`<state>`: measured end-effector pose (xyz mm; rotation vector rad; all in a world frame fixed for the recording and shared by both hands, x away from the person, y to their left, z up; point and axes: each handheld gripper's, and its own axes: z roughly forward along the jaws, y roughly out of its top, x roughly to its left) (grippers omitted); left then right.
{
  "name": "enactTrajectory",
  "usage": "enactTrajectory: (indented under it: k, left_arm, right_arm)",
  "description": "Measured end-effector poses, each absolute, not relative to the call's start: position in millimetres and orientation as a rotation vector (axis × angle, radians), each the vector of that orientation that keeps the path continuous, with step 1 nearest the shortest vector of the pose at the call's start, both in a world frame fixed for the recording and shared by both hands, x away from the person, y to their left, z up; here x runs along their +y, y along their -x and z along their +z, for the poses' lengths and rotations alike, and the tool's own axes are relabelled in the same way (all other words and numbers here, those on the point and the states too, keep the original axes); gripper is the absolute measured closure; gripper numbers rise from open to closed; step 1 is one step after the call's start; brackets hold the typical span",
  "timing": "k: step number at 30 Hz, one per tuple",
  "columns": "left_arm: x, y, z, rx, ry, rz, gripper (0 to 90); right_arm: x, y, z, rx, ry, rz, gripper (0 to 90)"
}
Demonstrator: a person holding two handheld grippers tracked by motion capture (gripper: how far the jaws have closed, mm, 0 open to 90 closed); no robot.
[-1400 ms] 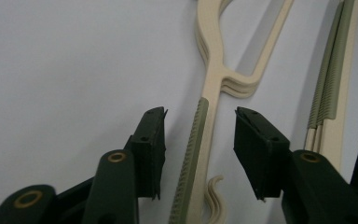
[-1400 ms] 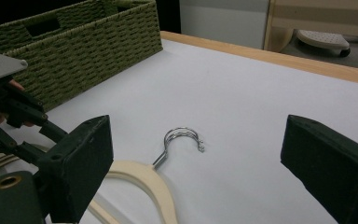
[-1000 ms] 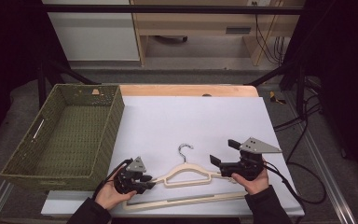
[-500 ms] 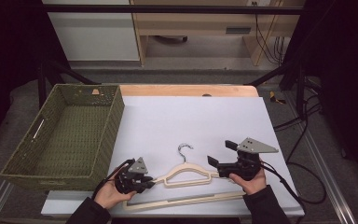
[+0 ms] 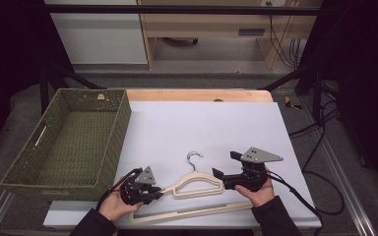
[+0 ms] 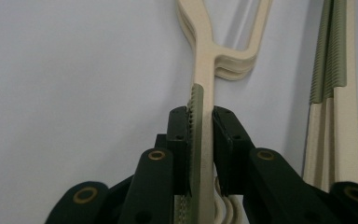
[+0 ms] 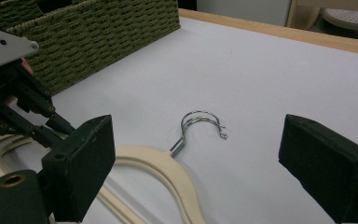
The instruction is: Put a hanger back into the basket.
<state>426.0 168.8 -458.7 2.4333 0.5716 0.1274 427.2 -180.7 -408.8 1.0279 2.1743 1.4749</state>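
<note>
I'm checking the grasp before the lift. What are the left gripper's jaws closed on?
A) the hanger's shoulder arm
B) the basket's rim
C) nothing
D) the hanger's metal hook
A: the left gripper pinches the cream hanger on its shoulder arm, pads pressing both sides.

Hanger stack – count unclear, ends cut off.

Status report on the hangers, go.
Left hand-held gripper just closed, clamped on the hangers' arm. Right hand-held gripper open above them. Basket left, path clear.
</note>
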Motion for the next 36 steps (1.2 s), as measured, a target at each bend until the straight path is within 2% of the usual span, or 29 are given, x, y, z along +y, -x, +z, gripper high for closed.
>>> enactTrajectory:
  k: [7, 17, 29, 36]
  left_arm:
    - [169.0, -425.5, -458.2, 0.565, -2.438, 0.124, 77.9]
    - [165.1, -415.5, -449.3, 0.519, -2.446, 0.234, 78.9]
    - [161.9, -401.8, -436.7, 0.500, -2.402, 0.319, 79.1]
    - [161.9, -401.6, -437.4, 0.493, -2.419, 0.308, 79.1]
  right_arm:
    - [-180.7, -426.6, -408.1, 2.165, -1.033, 1.485, 10.9]
    - [-176.2, -426.6, -407.8, 2.178, -1.024, 1.498, 14.3]
    - [-140.1, -442.8, -420.7, 2.267, -1.084, 1.437, 28.1]
    - [-130.4, -450.9, -428.3, 2.300, -1.096, 1.400, 29.8]
